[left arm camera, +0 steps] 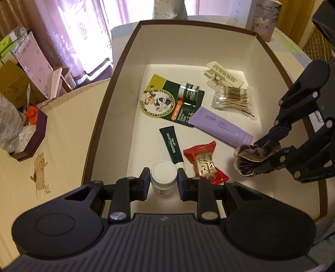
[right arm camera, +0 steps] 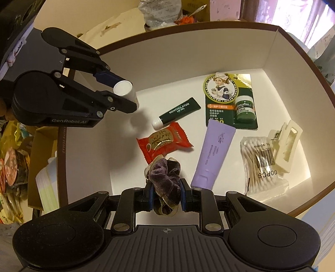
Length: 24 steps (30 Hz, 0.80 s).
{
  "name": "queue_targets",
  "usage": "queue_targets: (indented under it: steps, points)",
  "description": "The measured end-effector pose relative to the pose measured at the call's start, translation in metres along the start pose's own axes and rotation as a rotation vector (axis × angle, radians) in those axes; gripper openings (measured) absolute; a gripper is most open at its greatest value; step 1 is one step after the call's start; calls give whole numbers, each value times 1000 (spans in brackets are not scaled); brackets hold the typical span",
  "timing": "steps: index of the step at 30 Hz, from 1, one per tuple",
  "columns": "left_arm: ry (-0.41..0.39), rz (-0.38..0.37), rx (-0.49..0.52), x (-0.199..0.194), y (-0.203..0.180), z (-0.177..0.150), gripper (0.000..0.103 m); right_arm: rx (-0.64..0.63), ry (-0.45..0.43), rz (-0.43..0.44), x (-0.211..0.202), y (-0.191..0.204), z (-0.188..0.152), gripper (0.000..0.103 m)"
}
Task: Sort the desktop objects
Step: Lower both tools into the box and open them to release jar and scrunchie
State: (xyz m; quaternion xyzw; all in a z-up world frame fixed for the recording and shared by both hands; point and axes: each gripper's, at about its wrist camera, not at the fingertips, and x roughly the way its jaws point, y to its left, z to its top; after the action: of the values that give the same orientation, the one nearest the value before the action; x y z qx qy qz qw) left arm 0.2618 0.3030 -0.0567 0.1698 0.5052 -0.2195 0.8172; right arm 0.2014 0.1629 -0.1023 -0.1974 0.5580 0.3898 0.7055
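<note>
My left gripper (left arm camera: 163,180) is shut on a small white jar (left arm camera: 163,177) and holds it above the near end of a white box with a brown rim (left arm camera: 125,52). In the right wrist view the jar (right arm camera: 125,90) hangs clear of the box floor. My right gripper (right arm camera: 166,195) is shut on a purple velvet scrunchie (right arm camera: 165,177), also over the box; it shows in the left wrist view (left arm camera: 257,154). In the box lie a green lip gel tube (left arm camera: 172,145), a red candy packet (left arm camera: 204,165), a lilac tube (left arm camera: 222,125), a green Mentholatum card (left arm camera: 167,100), cotton swabs (left arm camera: 232,97) and a cream hair clip (left arm camera: 222,75).
A dark hexagonal box (left arm camera: 31,138) with an orange item and wrappers sits on the cream tablecloth left of the box. Cartons and bags stand behind it. A white product carton (left arm camera: 261,18) stands beyond the box's far right corner. Curtains hang at the back.
</note>
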Motion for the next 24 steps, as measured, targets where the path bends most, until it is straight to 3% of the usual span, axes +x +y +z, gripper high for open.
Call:
queue_targets:
  steps: [20, 23, 24]
  points:
    - [131, -13, 38, 21, -3, 10, 23, -30, 51, -2, 13, 3, 1, 26]
    - [142, -21, 41, 21, -5, 10, 30, -41, 62, -7, 15, 6, 2, 27]
    - [145, -23, 44, 20, -5, 11, 38, -48, 65, -13, 16, 7, 2, 46]
